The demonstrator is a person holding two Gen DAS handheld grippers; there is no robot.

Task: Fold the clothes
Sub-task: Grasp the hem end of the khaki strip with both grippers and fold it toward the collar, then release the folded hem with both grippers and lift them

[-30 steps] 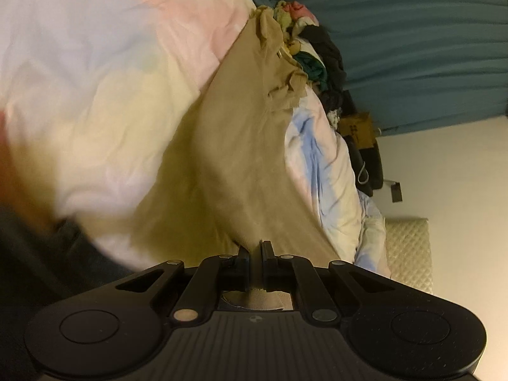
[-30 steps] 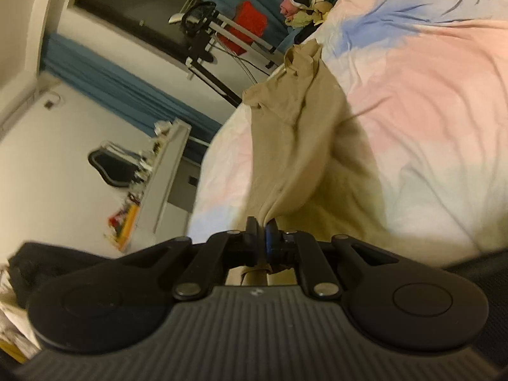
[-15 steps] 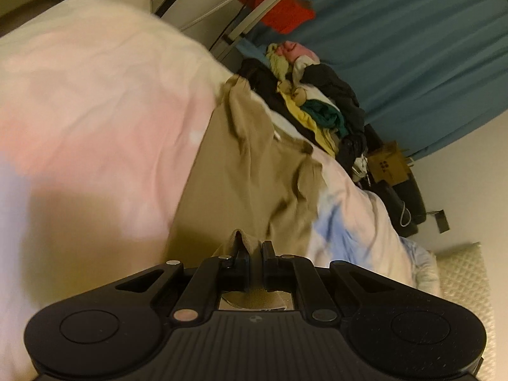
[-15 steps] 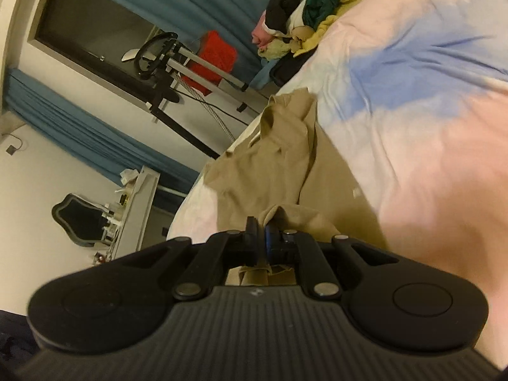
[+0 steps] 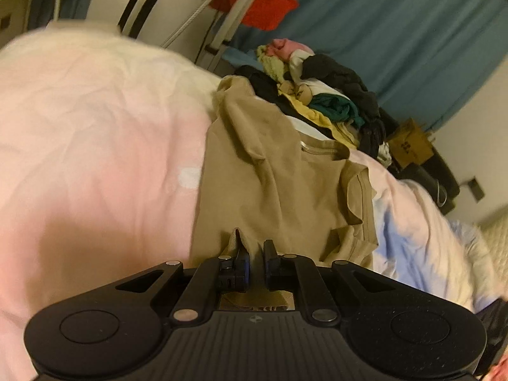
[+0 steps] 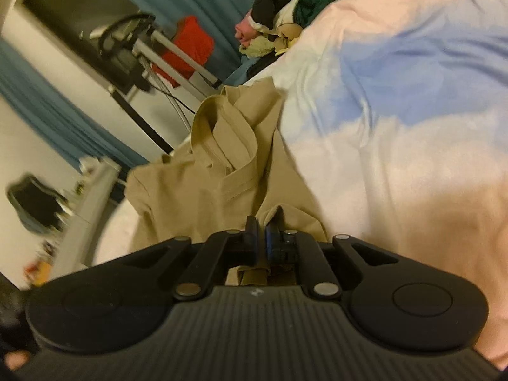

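Observation:
A tan T-shirt [image 5: 273, 184] lies rumpled on the pastel duvet [image 5: 95, 133], collar toward the far end. My left gripper [image 5: 256, 258] is shut on its near edge, and a fold of cloth rises beside the left finger [image 5: 243, 262]. In the right wrist view the same tan T-shirt [image 6: 228, 165] is bunched, one sleeve standing up in folds. The right gripper [image 6: 262, 241] is shut on another part of the near edge, with fabric hanging between the fingers. The duvet [image 6: 397, 146] spreads to the right of it.
A pile of mixed clothes [image 5: 320, 95] sits at the far end of the bed, just past the shirt. Behind are blue curtains [image 5: 381, 31], a metal rack with a red item [image 5: 257, 6], a cardboard box [image 5: 409, 143] and a white shelf [image 6: 89, 209].
Both grippers have carried the shirt's near edge forward toward the collar and lower to the bed. The shirt went from stretched long to short and bunched.

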